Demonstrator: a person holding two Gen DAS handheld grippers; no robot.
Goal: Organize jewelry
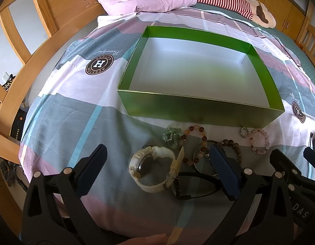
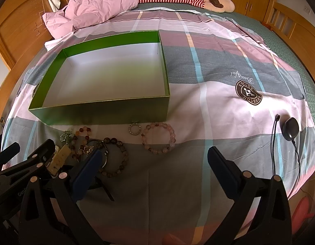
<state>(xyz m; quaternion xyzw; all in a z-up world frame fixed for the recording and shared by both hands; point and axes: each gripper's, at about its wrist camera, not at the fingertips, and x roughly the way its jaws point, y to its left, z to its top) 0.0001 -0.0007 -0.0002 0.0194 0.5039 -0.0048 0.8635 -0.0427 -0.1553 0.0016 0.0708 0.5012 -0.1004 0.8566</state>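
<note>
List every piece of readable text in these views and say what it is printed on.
"Beautiful": script on the bedsheet, upside down, above the round crest.
"H": centre of another round crest.
Crest ring lettering: distorted, not reliably readable.
"DAS": partial, on the right hand-held gripper body.

The left gripper point(image 1: 157, 165) hovers low with its jaws spread wide, holding nothing. The right gripper point(image 2: 154, 159) sits just beside it, level with it, its jaws likewise wide apart and empty, both pointing forward.
</note>
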